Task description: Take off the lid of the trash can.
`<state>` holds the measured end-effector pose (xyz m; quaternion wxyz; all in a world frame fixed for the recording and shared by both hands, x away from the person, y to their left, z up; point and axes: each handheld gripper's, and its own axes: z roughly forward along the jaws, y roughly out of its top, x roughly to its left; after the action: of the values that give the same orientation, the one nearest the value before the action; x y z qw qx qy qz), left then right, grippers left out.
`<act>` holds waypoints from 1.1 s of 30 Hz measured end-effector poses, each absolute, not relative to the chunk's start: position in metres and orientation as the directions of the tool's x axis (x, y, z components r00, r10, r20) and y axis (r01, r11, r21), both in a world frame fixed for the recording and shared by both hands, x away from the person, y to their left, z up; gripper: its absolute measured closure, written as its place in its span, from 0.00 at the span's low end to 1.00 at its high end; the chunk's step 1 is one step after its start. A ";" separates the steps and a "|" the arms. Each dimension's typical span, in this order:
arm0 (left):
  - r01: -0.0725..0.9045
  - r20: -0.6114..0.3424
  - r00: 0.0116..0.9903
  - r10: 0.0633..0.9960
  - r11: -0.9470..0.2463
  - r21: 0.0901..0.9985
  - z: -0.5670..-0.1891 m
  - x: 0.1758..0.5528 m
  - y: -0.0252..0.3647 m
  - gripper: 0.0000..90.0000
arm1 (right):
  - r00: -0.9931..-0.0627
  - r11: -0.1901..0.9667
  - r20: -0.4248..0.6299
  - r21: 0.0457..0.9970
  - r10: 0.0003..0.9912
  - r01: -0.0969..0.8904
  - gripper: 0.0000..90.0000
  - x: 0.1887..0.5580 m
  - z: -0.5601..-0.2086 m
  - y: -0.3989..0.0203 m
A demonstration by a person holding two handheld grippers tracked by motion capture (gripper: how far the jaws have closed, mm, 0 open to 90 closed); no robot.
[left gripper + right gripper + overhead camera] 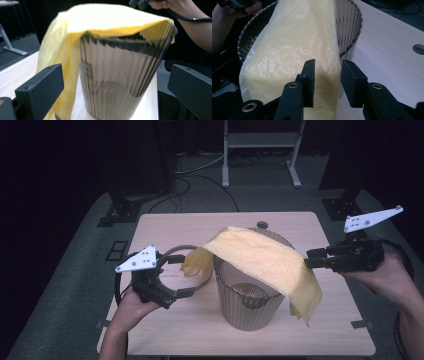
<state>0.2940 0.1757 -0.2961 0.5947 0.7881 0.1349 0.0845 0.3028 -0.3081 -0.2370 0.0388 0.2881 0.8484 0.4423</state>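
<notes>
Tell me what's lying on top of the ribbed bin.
A yellow plastic bag lies across the ribbed bin, hanging over both sides. It hides the rim beneath it; the uncovered opening shows only the ribbed inner wall.

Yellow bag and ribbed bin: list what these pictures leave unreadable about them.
- Bin interior: in the high view the yellow bag lies across the rim and hides most of the inside.
- Bag's lower end: in the right gripper view it runs behind the right gripper and off the bottom edge.
- Bin base: in the left gripper view the bottom edge cuts it off, and the ribs are smeared by blur.
- Bag's mouth: no view shows which edge opens.
</notes>
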 end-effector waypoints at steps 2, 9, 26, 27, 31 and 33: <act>0.103 -0.019 0.950 0.311 -0.259 0.960 -0.292 0.295 0.174 0.00 | -0.836 0.445 0.199 0.771 0.511 0.455 0.65 0.304 -0.240 -0.309; 0.096 -0.012 0.952 0.305 -0.261 0.961 -0.287 0.296 0.173 0.00 | -0.852 0.471 0.211 0.757 0.479 0.452 0.68 0.307 -0.248 -0.306; 0.056 0.023 0.957 0.290 -0.260 0.964 -0.266 0.296 0.165 0.00 | -0.872 0.462 0.143 0.802 0.468 0.379 1.00 0.308 -0.219 -0.290; 0.056 0.023 0.957 0.290 -0.260 0.964 -0.266 0.296 0.165 0.00 | -0.875 0.465 0.141 0.802 0.464 0.375 1.00 0.310 -0.217 -0.286; 0.032 0.042 0.961 0.272 -0.262 0.964 -0.256 0.299 0.155 0.00 | -0.881 0.469 0.131 0.805 0.455 0.363 1.00 0.319 -0.214 -0.270; 0.027 0.046 0.963 0.265 -0.264 0.964 -0.253 0.301 0.150 0.00 | -0.885 0.479 0.128 0.801 0.448 0.358 1.00 0.324 -0.214 -0.261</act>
<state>0.3007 0.1504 -0.2532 0.5994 0.7888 0.0925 0.0994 0.3236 -0.2612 -0.2142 0.0495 0.2346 0.8586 0.4530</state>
